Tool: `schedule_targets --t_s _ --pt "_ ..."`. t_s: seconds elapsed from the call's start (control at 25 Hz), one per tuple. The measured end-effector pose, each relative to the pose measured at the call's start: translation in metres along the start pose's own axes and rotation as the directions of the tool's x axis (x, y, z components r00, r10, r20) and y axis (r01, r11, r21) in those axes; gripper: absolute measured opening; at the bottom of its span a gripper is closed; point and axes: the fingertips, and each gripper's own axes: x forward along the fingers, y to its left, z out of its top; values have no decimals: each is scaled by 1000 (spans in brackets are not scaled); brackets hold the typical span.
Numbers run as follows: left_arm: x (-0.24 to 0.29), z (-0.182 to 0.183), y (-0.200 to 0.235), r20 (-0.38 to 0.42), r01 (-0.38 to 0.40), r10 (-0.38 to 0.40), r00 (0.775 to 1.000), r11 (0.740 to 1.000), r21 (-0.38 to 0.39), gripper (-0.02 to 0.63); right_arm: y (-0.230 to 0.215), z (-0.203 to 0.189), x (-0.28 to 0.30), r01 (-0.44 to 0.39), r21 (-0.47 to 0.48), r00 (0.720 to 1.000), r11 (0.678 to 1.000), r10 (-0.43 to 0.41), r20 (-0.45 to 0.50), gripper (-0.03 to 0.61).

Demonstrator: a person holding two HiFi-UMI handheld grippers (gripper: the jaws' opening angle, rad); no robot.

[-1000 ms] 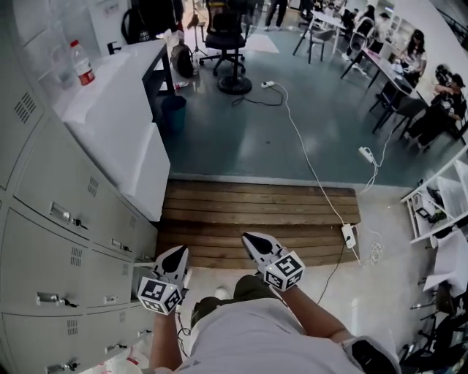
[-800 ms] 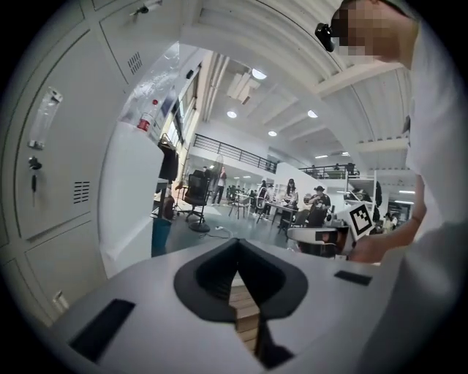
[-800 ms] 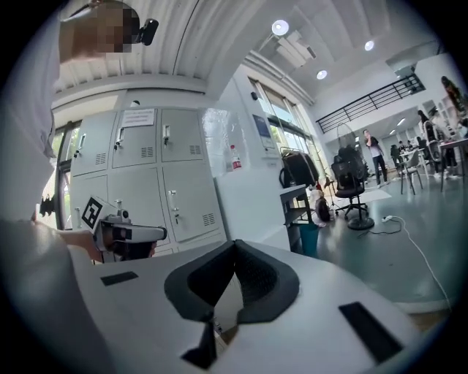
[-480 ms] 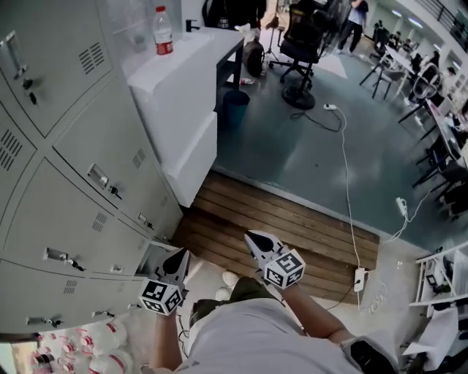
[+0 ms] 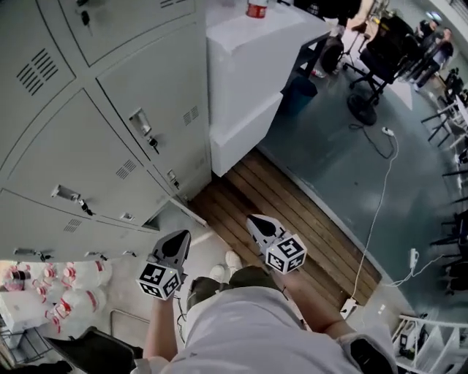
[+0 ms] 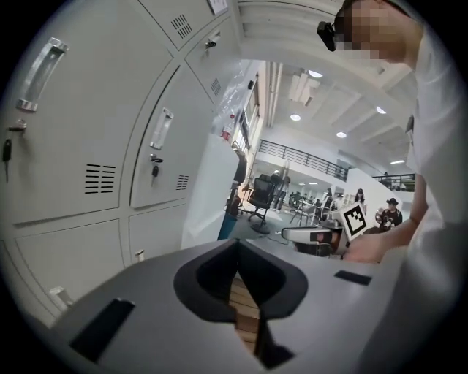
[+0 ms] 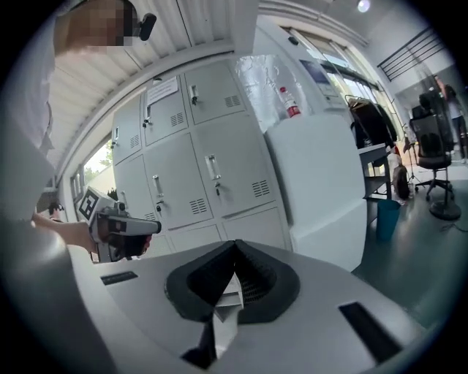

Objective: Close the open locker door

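In the head view a wall of grey lockers [image 5: 95,146] fills the left side. One small door [image 5: 183,210] in the bottom row stands ajar, swung out toward the wooden floor. My left gripper [image 5: 178,235] is held low by my body, just below and short of that door, shut and empty. My right gripper [image 5: 252,218] hovers to its right over the planks, also shut with nothing in it. The left gripper view looks along shut jaws at the left gripper [image 6: 238,245], past closed locker doors [image 6: 157,157]. The right gripper view shows the shut right gripper [image 7: 235,245] and the lockers [image 7: 212,175] beyond.
A white counter [image 5: 248,66] with a bottle [image 5: 256,9] adjoins the lockers. Wooden planks [image 5: 300,226] run under the grippers. Packs of water bottles [image 5: 62,285] lie at the lower left. A cable and power strip [image 5: 349,307] trail at right. An office chair [image 5: 380,55] stands far back.
The head view has swung left and down toward the lockers, bringing the ajar bottom door closer above my left gripper. Both grippers keep their place before my body, still shut.
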Motion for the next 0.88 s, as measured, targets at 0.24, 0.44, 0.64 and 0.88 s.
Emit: schedule_targets --t_s 0.24,0.44,0.64,0.88 --pt "-21 -21 24 -8 -157 157 988 985 -71 2 11 -26 54 -168 -15 980 986 165 -114 11" --pt "-39 -41 46 -17 -283 283 959 950 -130 2 18 -50 93 -273 -31 945 962 262 -197 11" --pt "-58 -61 59 -34 -393 394 919 901 -184 2 26 -78 124 -365 -31 899 931 343 -273 20" --pt "-73 -88 67 -70 -494 493 867 836 -241 2 27 -117 152 -437 -40 847 899 396 -356 28"
